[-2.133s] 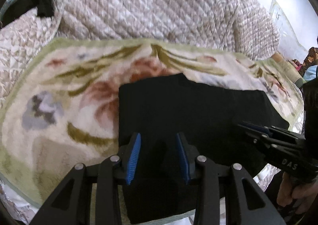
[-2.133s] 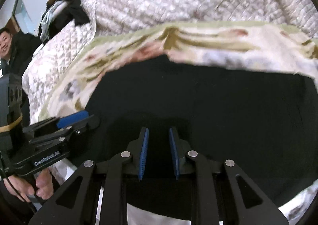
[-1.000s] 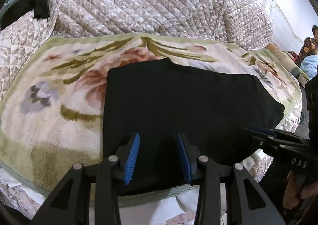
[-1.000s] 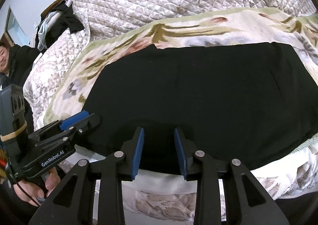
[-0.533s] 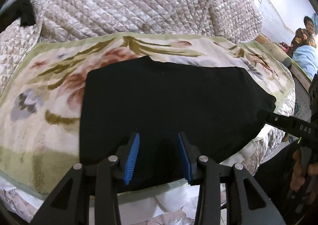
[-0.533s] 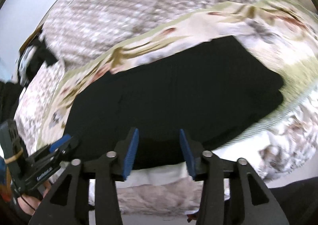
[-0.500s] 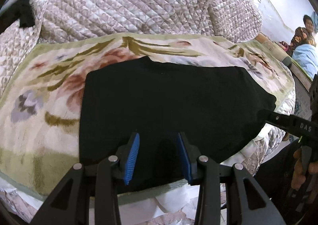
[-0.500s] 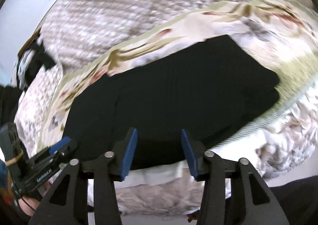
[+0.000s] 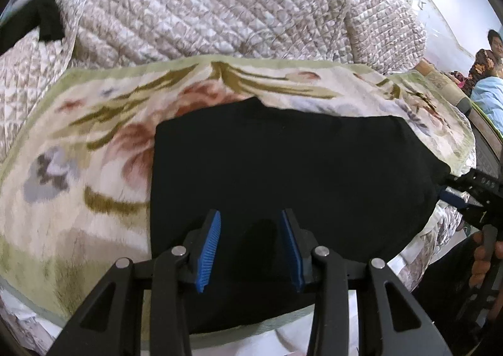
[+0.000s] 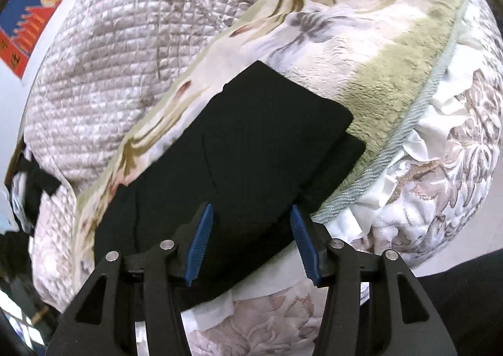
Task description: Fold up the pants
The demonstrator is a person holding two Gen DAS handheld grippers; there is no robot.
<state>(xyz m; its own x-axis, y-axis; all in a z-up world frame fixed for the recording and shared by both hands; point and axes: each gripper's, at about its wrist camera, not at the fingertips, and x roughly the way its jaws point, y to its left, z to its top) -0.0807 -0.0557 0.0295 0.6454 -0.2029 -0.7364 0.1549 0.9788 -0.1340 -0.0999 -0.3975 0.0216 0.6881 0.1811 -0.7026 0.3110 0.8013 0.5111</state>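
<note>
The folded black fabric pants (image 9: 292, 167) lie flat on a floral plush blanket (image 9: 78, 148), a quilted beige bedspread (image 9: 220, 3) bunched behind; left gripper (image 9: 250, 244) parted, empty; right gripper (image 10: 251, 241), jaws just widening, empty above the pants' edge

Black tongs (image 9: 250, 246), ribbed blue pads (image 9: 209, 249), silver screws.

No lettering can be made out: the red and blue poster (image 10: 34, 7) on the wall carries marks too small and skewed to make out, and the print on the right gripper's (image 9: 471, 191) body in the left wrist view is blurred.
</note>
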